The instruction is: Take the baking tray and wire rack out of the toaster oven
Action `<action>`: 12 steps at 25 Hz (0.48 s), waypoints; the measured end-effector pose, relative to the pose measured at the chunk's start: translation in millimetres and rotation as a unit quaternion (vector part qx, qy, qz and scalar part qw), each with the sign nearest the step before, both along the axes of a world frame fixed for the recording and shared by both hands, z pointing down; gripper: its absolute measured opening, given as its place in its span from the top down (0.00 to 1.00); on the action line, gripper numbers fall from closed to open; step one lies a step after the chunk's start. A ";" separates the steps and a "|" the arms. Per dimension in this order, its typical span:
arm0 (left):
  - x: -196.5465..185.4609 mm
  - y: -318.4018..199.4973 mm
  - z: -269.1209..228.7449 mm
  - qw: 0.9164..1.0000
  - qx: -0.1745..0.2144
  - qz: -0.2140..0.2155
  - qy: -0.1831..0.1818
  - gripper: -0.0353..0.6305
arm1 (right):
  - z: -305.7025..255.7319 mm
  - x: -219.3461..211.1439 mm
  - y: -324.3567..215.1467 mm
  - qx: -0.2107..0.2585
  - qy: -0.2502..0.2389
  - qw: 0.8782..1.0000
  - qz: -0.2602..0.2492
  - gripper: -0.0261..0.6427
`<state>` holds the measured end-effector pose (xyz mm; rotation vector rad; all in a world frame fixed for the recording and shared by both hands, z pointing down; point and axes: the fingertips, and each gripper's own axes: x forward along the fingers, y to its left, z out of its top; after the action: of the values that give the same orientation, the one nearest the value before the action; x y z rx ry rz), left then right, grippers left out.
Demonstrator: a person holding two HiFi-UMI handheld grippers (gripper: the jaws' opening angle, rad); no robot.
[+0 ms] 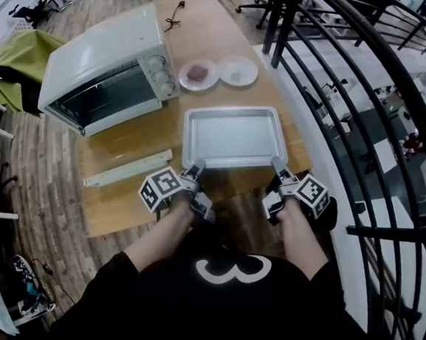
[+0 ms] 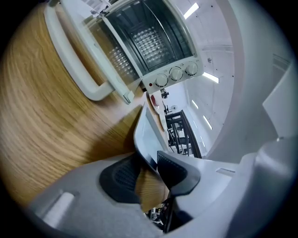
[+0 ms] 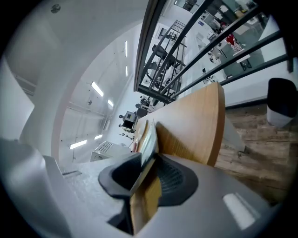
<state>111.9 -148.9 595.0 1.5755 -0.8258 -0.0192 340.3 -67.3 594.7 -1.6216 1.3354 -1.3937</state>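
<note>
Astride the baking tray [image 1: 231,137] rim, left tongs [image 1: 197,164] and right tongs [image 1: 278,166] point forward.

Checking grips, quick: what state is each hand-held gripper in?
Left hand-held gripper: open, baking tray rim between its jaws.
Right hand-held gripper: open, baking tray rim between its jaws.

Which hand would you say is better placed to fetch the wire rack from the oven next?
Left, probably. Both grippers sit at the tray's near corners, but the open oven, rack inside, stands on the side of the left gripper; the right gripper would have to cross the tray.
</note>
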 end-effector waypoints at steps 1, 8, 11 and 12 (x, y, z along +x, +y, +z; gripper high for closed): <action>0.3 0.7 3.5 1.000 -0.005 0.004 -0.006 0.76 | 3.5 0.5 0.1 -0.014 0.009 1.000 -0.004 0.81; 3.0 4.9 16.1 0.999 -0.017 0.038 -0.033 0.76 | 12.3 1.5 -3.7 -0.067 0.072 0.994 -0.043 0.81; 4.6 5.5 14.7 0.997 -0.010 0.059 -0.041 0.76 | 11.0 1.2 -5.1 -0.072 0.084 0.993 -0.050 0.80; 5.2 5.2 14.3 0.997 -0.007 0.067 -0.044 0.76 | 10.7 0.6 -5.9 -0.072 0.085 0.992 -0.053 0.79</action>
<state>117.1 -143.7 609.2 1.6249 -0.7847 0.1529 340.9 -73.2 605.4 -1.8231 1.4648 -1.4716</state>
